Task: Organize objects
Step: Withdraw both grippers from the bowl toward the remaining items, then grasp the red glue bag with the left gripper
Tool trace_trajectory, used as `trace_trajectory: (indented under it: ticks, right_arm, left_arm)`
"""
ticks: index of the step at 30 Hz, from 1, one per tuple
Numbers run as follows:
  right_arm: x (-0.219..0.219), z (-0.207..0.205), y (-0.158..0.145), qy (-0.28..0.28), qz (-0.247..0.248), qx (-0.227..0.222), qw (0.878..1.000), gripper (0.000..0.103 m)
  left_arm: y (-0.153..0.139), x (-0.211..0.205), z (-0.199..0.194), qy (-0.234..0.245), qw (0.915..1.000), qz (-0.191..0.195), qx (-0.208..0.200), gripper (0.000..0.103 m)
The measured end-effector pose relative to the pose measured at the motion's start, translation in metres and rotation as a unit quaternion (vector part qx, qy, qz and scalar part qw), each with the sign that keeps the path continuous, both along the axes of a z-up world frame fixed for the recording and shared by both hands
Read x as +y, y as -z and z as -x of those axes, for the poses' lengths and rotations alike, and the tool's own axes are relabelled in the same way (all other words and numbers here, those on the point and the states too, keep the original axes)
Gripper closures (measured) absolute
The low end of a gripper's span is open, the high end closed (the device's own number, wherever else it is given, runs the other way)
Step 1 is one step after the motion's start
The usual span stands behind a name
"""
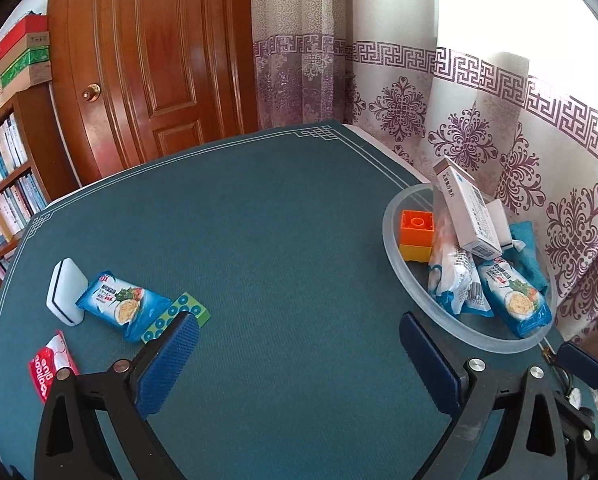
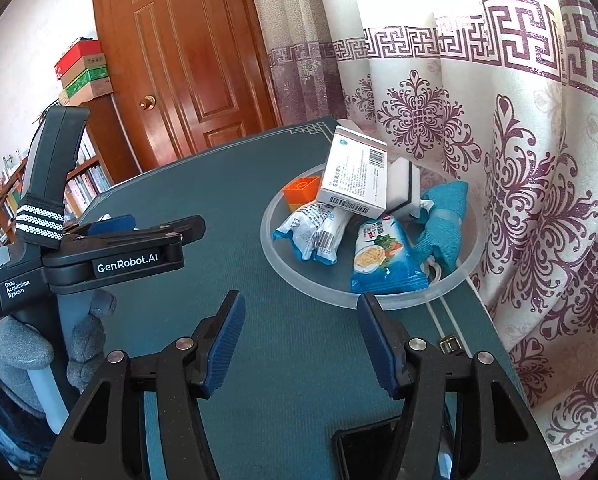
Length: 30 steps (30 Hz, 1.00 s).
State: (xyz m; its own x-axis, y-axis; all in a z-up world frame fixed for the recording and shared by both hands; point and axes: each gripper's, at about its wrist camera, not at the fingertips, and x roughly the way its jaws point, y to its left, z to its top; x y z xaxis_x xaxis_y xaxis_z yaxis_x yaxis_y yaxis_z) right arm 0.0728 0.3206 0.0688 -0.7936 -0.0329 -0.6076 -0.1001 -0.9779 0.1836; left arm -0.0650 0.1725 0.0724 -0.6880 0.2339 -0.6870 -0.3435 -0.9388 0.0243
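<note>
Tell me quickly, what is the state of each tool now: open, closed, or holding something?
Left tool: open wide, holding nothing; only bare table between its fingers.
Right tool: open, holding nothing.

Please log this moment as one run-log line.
left gripper: open, empty | right gripper: open, empty | bowl: part-filled | cracker packet: on table

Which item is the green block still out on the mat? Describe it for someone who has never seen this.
On the teal table mat, look at the loose cluster opposite the clear bowl. The green block lies flat beside a blue snack packet. It alone is lime green with rows of blue rings.
</note>
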Motion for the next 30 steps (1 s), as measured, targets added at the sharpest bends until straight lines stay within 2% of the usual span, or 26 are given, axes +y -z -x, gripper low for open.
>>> trace_trajectory:
  ticks: [14, 23, 30]
  right_arm:
    - [-0.051, 0.018, 0.011, -0.048, 0.019, -0.024, 0.998, 0.040]
    - [-0.084, 0.030, 0.021, -0.078, 0.018, -0.044, 0.996, 0.039]
    - [-0.104, 0.035, 0.027, -0.096, 0.013, -0.058, 0.994, 0.039]
  left_arm:
    - [0.015, -0.084, 0.004, -0.077, 0.9969, 0.009, -0.015, 0.001]
    - [0.022, -0.156, 0.015, -0.131, 0.9908, 0.033, -0.012, 0.001]
    - [0.036, -0.196, 0.030, -0.161, 0.9855, 0.050, -0.020, 0.001]
